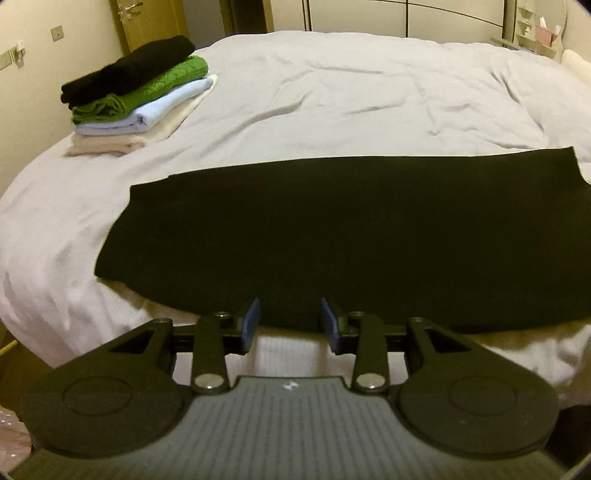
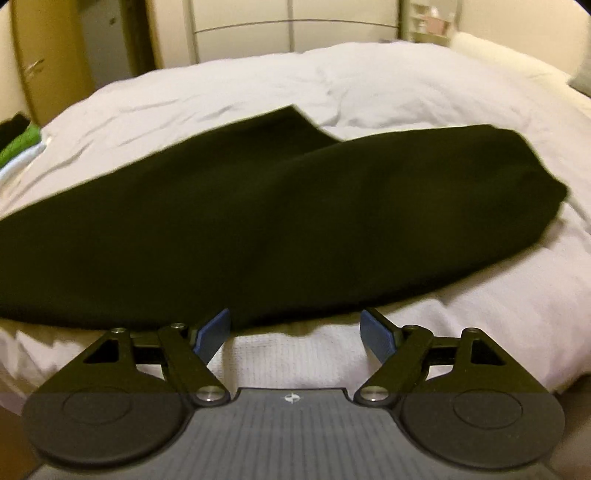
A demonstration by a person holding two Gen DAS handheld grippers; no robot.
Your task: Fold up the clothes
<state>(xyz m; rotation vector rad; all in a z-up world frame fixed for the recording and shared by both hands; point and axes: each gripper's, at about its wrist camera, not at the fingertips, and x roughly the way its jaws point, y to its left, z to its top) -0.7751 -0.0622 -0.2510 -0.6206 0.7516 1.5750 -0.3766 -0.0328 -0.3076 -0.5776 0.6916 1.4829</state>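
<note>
One black garment (image 1: 351, 236) lies spread flat on the bed (image 1: 332, 92), directly ahead of both claws and running across the near edge of the mattress. From the left wrist it reads as a wide dark band with a straight far edge and a squared left corner; its near hem sits just beyond the tips of the left claw (image 1: 290, 321), whose blue pads (image 1: 251, 321) stand apart with only the pale bed cover showing between them, nothing gripped. The right wrist view shows what the left one cuts off: the garment's (image 2: 277, 221) right end, rounded and bulkier, and a flat pointed flap lying beyond it toward the far side of the bed (image 2: 406, 74). There the right claw (image 2: 295, 332) is spread wider than the left, its pads (image 2: 214, 332) clear of the cloth, the left pad just at the hem and the right pad over bare cover.

Far ahead and to the left of the left claw sits a stack of folded clothes (image 1: 140, 92), black on top, then green, pale blue and cream. The right wrist catches only a sliver of that stack (image 2: 18, 144) at its left edge. Beyond the bed, the left view shows a wooden door (image 1: 147, 22), and both show wardrobe panels (image 2: 295, 33).
</note>
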